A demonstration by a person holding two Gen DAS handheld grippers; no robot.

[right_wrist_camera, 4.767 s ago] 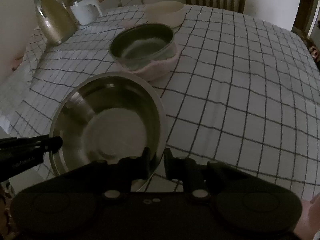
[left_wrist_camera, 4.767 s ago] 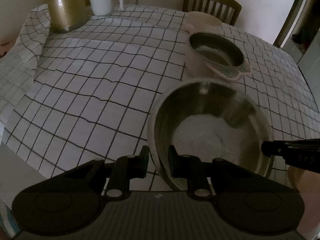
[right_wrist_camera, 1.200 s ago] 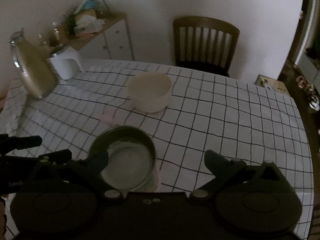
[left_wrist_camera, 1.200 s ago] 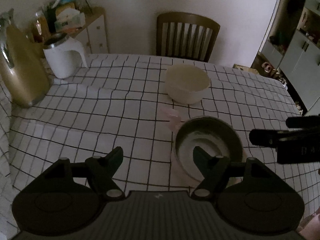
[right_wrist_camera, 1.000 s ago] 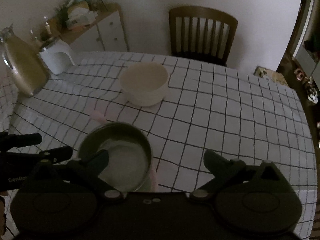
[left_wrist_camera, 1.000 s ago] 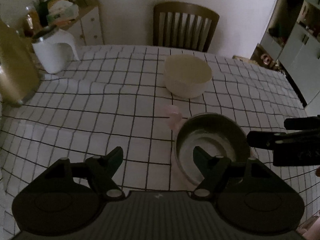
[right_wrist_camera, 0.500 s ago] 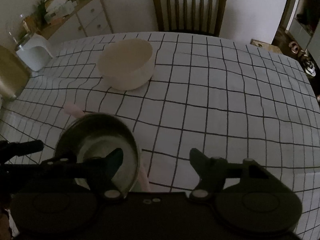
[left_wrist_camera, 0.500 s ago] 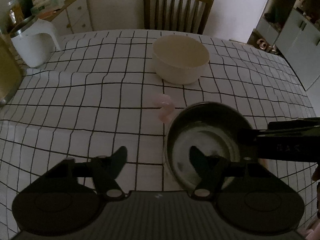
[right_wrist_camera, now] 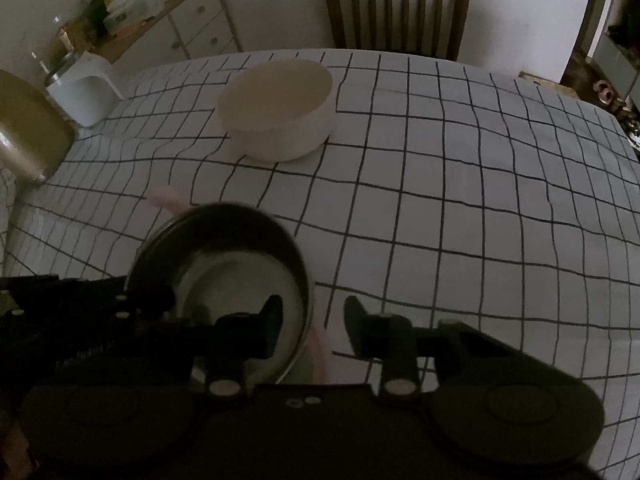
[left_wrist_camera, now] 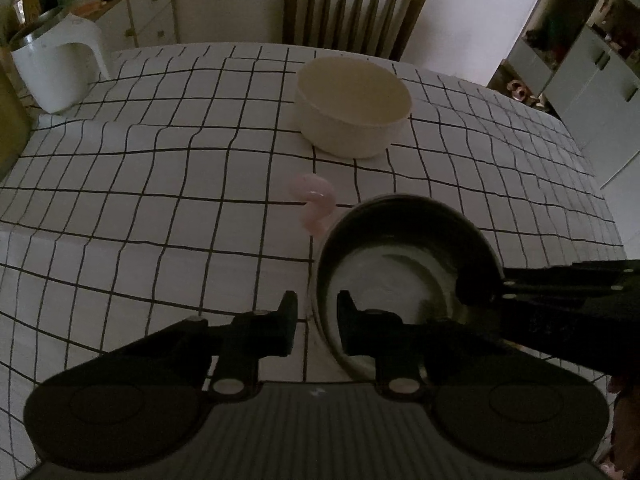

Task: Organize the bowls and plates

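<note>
A steel bowl [left_wrist_camera: 400, 264] sits nested inside a pink bowl, whose handle [left_wrist_camera: 316, 204] sticks out toward the cream bowl [left_wrist_camera: 354, 104] farther back. My left gripper [left_wrist_camera: 317, 320] is closing, pinching the nested bowls' left rim with one finger inside the steel bowl. In the right wrist view my right gripper [right_wrist_camera: 314, 320] straddles the steel bowl's [right_wrist_camera: 224, 264] right rim. Its jaws are closing, and a gap still shows beside the pink wall. Each gripper's dark fingers [left_wrist_camera: 480, 284] reach into the other's view.
A checked tablecloth [left_wrist_camera: 160, 200] covers the table. A white kettle [left_wrist_camera: 60, 72] and a gold flask [right_wrist_camera: 28, 140] stand at the far left. A wooden chair [left_wrist_camera: 352, 8] is behind the table, with a cluttered sideboard [right_wrist_camera: 160, 20] on the left.
Both grippers came down onto the nested bowls and their jaws narrowed from wide open around opposite rims. The large steel bowl held earlier is out of view.
</note>
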